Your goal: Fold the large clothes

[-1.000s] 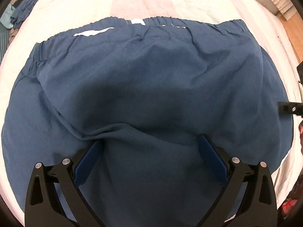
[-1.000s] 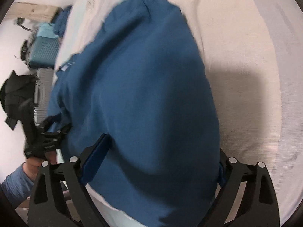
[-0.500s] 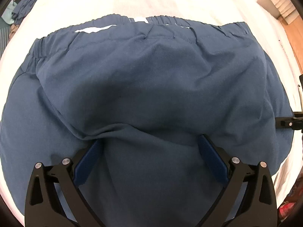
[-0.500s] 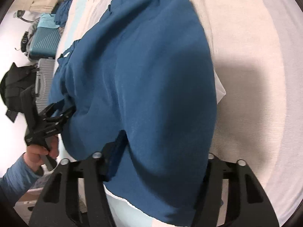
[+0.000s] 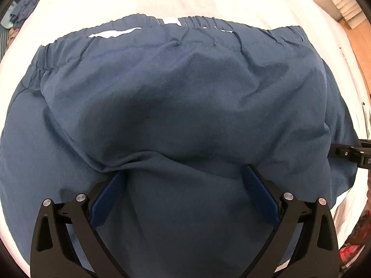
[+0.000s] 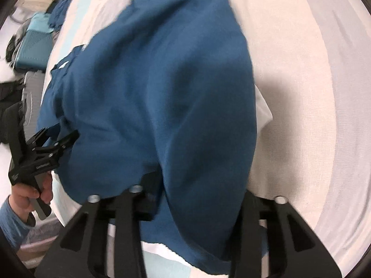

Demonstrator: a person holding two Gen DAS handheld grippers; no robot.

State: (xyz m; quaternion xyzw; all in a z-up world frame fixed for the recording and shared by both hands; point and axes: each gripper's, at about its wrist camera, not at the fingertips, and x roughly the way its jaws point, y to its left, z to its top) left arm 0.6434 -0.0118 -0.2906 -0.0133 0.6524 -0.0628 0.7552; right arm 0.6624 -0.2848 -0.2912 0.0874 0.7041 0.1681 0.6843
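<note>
A pair of dark blue shorts lies spread across a bed covered in a pale sheet with faint pink and cream bands and some printed lettering near its far edge. The gathered waistband runs along the far side, with a few white slivers showing along it.

The left gripper points straight down onto the cloth, its blue pads set wide apart and resting on the fabric at either side of a soft ridge, not pinching it. In the right wrist view a hand in a blue sleeve holds this gripper at the shorts' left edge.

The right gripper sits at the near right of the shorts, tilted steeply down, its jaws closing with a thick fold of the blue cloth bunched between them; the picture is blurred, and the pads appear to press into that fold.

Around the bed: a teal suitcase and a grey case on the floor at the left, crumpled dark blue clothes at the far left corner, a wooden floor and pale boxes at the far right.
</note>
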